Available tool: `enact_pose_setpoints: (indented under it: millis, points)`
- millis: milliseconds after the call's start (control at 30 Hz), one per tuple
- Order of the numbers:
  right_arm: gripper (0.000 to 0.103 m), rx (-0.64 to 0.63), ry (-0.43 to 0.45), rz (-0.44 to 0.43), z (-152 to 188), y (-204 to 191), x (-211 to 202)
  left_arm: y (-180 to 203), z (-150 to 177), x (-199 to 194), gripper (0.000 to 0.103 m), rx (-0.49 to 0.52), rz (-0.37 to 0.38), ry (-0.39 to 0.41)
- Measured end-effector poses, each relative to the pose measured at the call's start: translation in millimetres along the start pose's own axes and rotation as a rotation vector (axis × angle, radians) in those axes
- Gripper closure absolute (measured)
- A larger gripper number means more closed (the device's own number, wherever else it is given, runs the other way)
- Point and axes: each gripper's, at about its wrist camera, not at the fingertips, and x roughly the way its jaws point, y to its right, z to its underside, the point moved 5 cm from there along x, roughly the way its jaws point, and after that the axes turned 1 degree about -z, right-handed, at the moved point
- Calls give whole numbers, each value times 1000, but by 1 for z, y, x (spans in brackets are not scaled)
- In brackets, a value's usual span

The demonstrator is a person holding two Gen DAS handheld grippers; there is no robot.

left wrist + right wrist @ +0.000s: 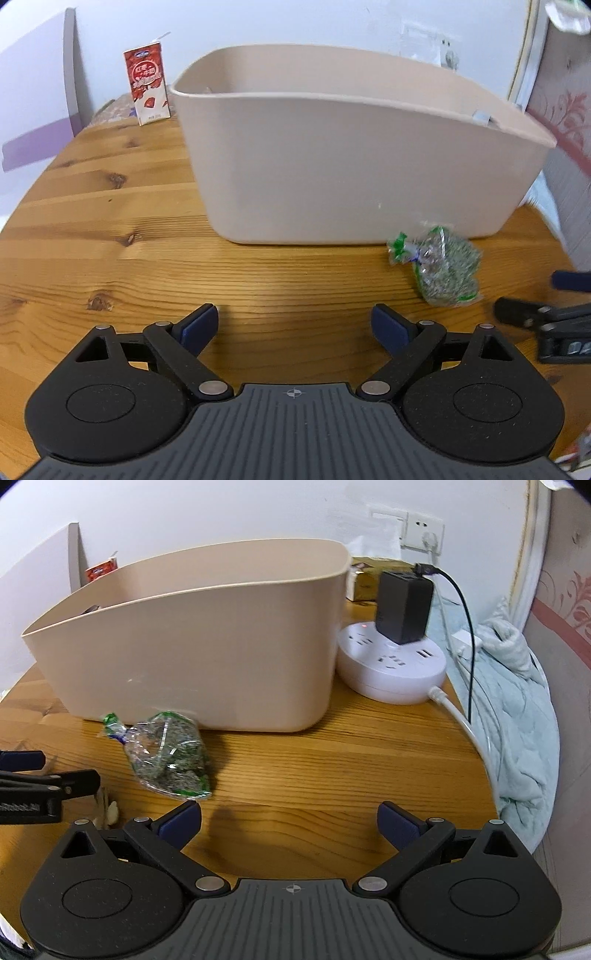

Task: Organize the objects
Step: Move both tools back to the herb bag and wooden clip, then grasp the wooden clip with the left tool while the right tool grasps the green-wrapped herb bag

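Both the left gripper and right gripper hover with fingers spread and empty over the knotty pine worktop; a beige bin stands by the white wall.

Matt beige plastic bin, knotty varnished wood table, crinkly glossy cellophane packet

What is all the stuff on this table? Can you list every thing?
bin: one, beige, middle of the table
snack bag: one, clear with green, lying just in front of the bin
milk carton: one, red and white, upright behind the bin's left end
power strip: one, white and round, right of the bin
charger: one, black, plugged into the power strip
blanket: one, pale blue, past the table's right edge
table: one, brown wood
left tool: one, black, open, empty
right tool: one, black, open, empty
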Motion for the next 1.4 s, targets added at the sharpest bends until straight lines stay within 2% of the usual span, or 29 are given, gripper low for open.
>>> enact_pose_setpoints:
  millis: [133,300,467,533,667,833,967,1133,1400]
  points:
    - [0,1,8,-6,-1,-4,-2,4,-4,-15,11,-34,51,2]
    - [0,15,4,13,3,1,-1,29,4,-17,11,55,91,-17]
    - [0,24,-14,28,10,11,-2,48,17,-15,11,73,147,-51]
    - [0,22,-21,41,11,14,-2,50,22,-10,11,87,137,-67]
    - [0,14,-16,30,11,11,-3,46,25,-6,11,122,84,-38]
    - [0,-19,-2,-1,7,-2,-2,30,22,0,11,114,40,-17]
    - [0,-64,-18,-19,5,-16,7,29,18,3,11,159,71,-6]
    - [0,-95,9,-5,1,-22,13,30,12,12,11,208,126,18]
    - [0,-99,3,-26,-6,-21,20,26,2,16,11,228,135,-7]
